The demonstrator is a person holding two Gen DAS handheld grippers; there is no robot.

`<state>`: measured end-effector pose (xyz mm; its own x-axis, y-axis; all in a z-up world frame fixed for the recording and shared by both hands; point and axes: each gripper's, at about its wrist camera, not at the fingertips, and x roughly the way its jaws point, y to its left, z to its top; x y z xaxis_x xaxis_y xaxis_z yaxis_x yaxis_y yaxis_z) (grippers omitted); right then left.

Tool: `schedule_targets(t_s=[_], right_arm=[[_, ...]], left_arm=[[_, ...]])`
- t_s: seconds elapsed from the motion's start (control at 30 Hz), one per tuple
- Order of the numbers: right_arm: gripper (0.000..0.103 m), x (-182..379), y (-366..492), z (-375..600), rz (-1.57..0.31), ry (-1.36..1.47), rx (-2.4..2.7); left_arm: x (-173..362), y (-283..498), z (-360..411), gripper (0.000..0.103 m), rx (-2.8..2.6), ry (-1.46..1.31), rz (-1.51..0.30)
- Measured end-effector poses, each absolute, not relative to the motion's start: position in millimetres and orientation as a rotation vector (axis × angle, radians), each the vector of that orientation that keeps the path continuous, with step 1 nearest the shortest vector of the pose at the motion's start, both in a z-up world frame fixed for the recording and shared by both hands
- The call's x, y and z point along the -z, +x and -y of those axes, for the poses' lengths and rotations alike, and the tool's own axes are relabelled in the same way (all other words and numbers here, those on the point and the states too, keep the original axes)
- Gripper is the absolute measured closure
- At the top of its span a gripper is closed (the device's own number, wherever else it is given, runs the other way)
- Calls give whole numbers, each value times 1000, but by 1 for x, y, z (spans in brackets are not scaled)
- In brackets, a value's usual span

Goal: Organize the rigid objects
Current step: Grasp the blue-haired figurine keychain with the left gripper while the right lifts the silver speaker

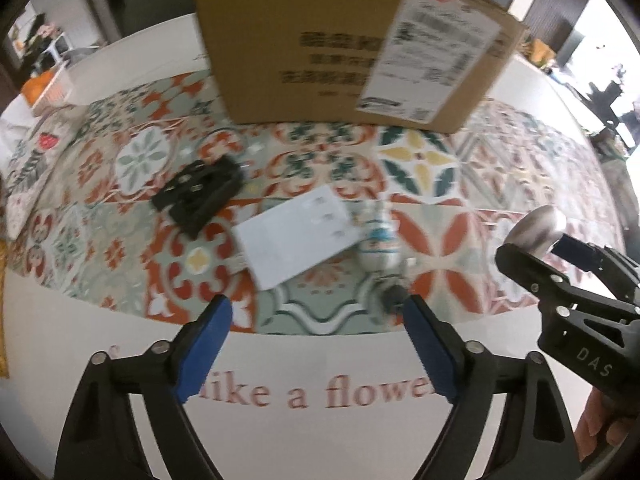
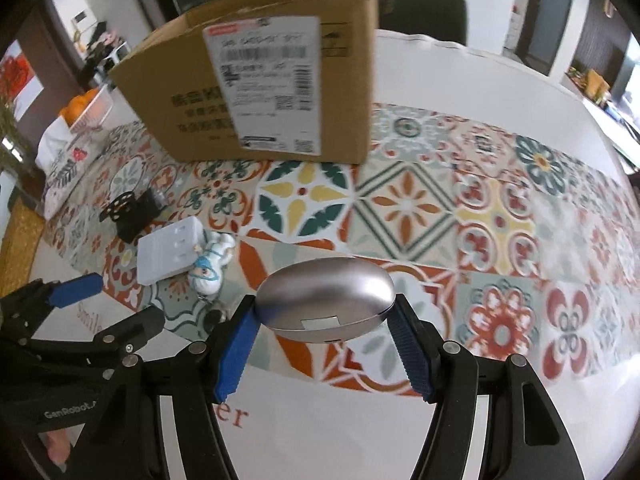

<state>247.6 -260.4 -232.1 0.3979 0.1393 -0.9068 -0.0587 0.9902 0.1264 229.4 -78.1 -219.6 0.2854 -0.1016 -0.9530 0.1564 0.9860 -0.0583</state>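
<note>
My right gripper (image 2: 326,320) is shut on a silver oval case (image 2: 325,302) and holds it above the patterned tablecloth; the case also shows in the left wrist view (image 1: 536,230), with the right gripper (image 1: 568,280) at the right edge. My left gripper (image 1: 318,316) is open and empty, low over the table's near edge. Just ahead of it lie a white flat box (image 1: 294,236), a small blue-and-white figurine (image 1: 378,246) and a black plastic part (image 1: 200,194). These three lie left of the case in the right wrist view: box (image 2: 170,250), figurine (image 2: 210,266), black part (image 2: 132,212).
An open cardboard box (image 1: 352,44) with a shipping label stands at the back of the table, also seen in the right wrist view (image 2: 264,92). The patterned tablecloth (image 2: 460,216) covers the table. A basket of oranges (image 2: 86,110) sits far left. A chair (image 2: 424,12) stands behind the table.
</note>
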Motion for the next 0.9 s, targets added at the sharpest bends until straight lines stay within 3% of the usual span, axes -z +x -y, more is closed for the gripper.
schedule_targets(t_s=[0.33, 0.73, 0.9], right_arm=[[37, 235, 241, 281, -1144, 122, -89], [37, 241, 252, 282, -1152, 136, -108], [37, 244, 258, 283, -1157, 134, -114]], left_arm=[[239, 234, 103, 45, 229, 37, -1309], [255, 261, 125, 58, 218, 34, -1316], [264, 269, 131, 70, 224, 12, -1327]])
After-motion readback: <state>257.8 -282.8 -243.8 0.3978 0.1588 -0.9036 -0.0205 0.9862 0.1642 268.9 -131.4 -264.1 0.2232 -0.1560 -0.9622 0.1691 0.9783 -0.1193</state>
